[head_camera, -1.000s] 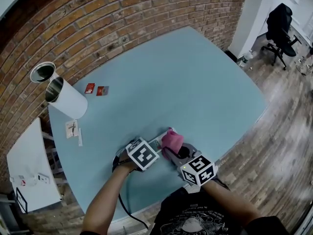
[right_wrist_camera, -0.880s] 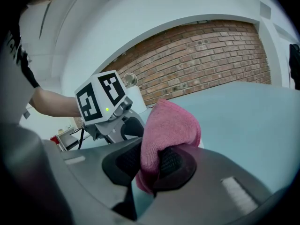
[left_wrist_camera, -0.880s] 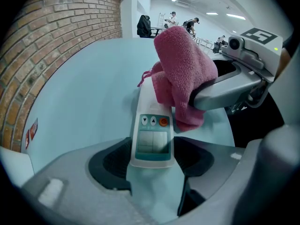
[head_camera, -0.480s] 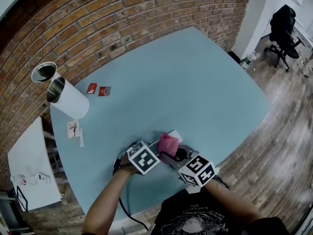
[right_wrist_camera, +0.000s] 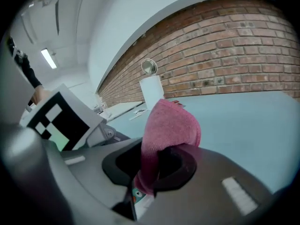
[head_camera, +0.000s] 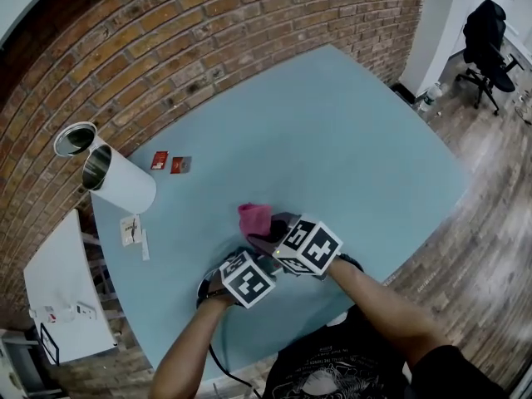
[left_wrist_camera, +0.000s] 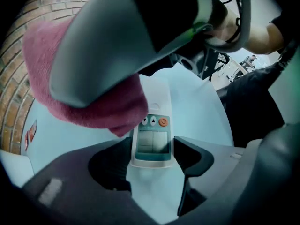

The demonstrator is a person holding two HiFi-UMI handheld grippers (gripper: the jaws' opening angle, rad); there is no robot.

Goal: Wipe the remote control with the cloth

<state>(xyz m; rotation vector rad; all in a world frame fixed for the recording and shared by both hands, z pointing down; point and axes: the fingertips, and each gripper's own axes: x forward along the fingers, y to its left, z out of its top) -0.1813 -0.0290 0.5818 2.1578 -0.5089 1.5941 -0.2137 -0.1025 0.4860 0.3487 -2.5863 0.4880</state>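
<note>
Right gripper first: jaws clamped tight on a bunched fold of the cloth, pink and fuzzy, the loose end ballooning up in centre frame. Left gripper, low in its own view, is closed on the remote, a jaw against each long side at the near end. The display sits right between them, with two arrow keys and an orange button just above.

Up in the left gripper view the cloth hangs under the right gripper and laps over the remote's left edge by the arrow keys. It looks to be rubbing there, though I can't tell for sure that it touches.

From the head view, both marker cubes crowd together at lower centre on the blue table, with the cloth poking out just above them. The remote is hidden under the tools there.

Handling call: the remote reads as light, rigid, smooth plastic, likely slippery, so that side-on pinch at one end is the sensible hold. It leaves the face free, but hard wiping could lever it loose. The cloth is soft and limp; a gathered wad gives a firm pad.

Farther off at upper left is a white tube, with small cards beside it, near the brick wall.
</note>
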